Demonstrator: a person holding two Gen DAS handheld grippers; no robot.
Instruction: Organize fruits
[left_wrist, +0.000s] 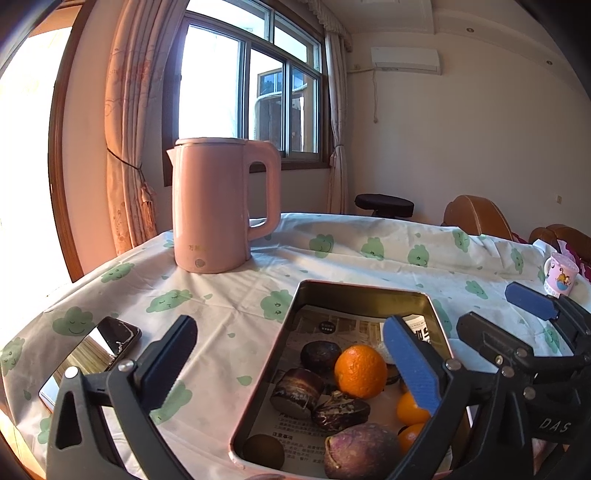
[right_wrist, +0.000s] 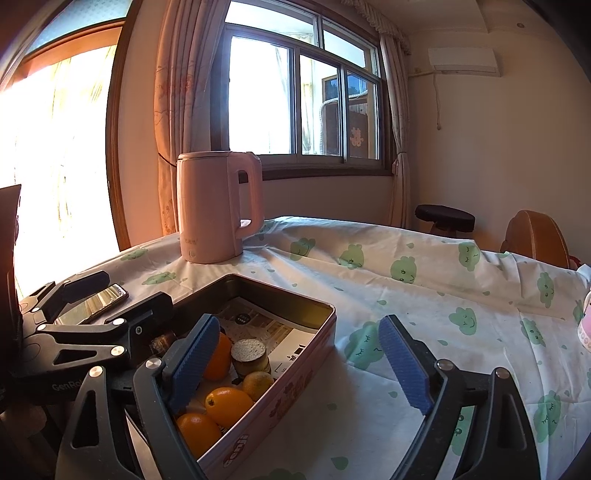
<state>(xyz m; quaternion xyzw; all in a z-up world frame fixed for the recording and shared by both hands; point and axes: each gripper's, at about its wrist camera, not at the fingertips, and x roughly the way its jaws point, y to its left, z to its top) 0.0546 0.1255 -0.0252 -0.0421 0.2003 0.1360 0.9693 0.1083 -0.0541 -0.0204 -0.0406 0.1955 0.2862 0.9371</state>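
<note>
A rectangular metal tin (left_wrist: 291, 317) lined with printed paper sits on the table and holds several fruits: an orange (left_wrist: 360, 371), small oranges (left_wrist: 410, 408), dark purple pieces (left_wrist: 297, 387), a kiwi (left_wrist: 264, 452). My left gripper (left_wrist: 291, 363) is open and empty, its right finger over the tin. The right gripper (left_wrist: 506, 310) shows at the right, open. In the right wrist view my right gripper (right_wrist: 301, 363) is open and empty, straddling the tin's right wall (right_wrist: 280, 395). Oranges (right_wrist: 229, 406) and a cut sugarcane piece (right_wrist: 249, 354) lie inside. The left gripper (right_wrist: 96, 295) is at the left, open.
A pink electric kettle (left_wrist: 218, 206) stands at the back of the table (left_wrist: 369, 258), which has a white cloth with green prints. A phone (left_wrist: 92, 354) lies left of the tin. A small pink cup (left_wrist: 559, 275) stands at the far right. Chairs and a stool stand behind.
</note>
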